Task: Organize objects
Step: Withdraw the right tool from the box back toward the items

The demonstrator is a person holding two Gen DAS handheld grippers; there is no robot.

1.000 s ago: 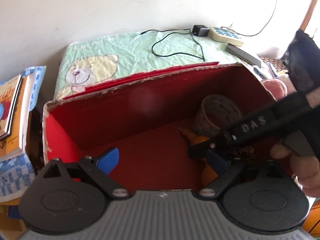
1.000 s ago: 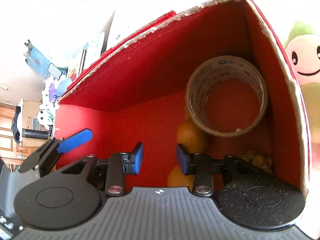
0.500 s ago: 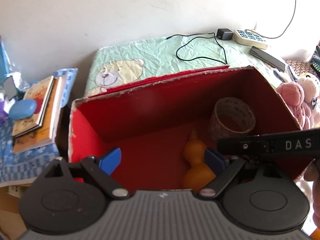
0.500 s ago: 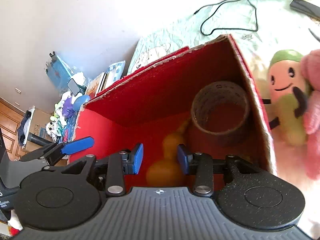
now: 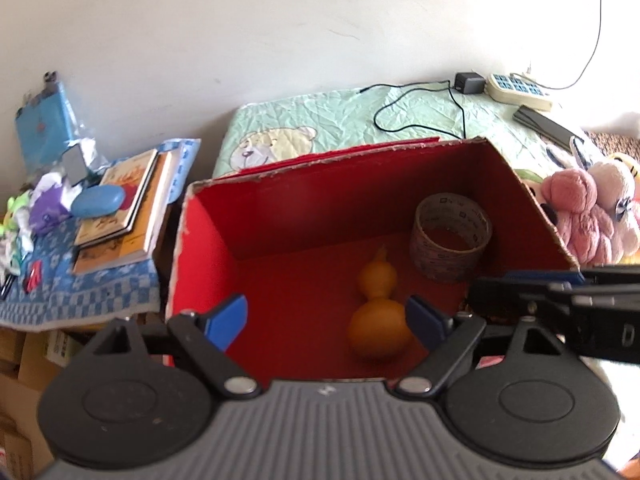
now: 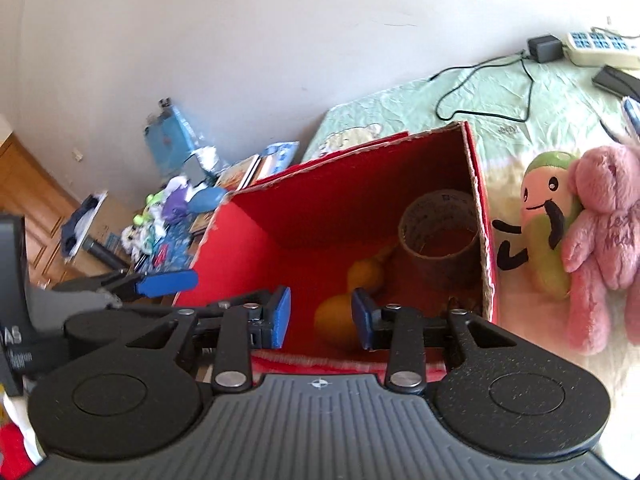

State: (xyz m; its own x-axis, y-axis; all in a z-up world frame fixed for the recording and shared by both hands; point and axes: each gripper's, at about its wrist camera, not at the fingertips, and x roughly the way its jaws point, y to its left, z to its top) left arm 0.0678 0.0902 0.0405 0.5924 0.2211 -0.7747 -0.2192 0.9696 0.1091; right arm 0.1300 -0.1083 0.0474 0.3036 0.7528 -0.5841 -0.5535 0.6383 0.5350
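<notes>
Both grippers empty above the red box, gourd and tape roll inside.

Left gripper (image 5: pixel 326 318) has jaws wide, nothing btw them; right gripper (image 6: pixel 321 316) has jaws at narrower gap, also empty. Orange gourd (image 5: pixel 378 312) lies on floor of red box (image 5: pixel 208 248), near front wall. Tape roll (image 5: pixel 451 236) stands in back-right corner, just beside gourd. Pink plush (image 6: pixel 604 240) and green plush (image 6: pixel 544 220) lie outside, right of box.

The right gripper (image 5: pixel 560 292) hides the red box's (image 5: pixel 280 216) near-right corner.
</notes>
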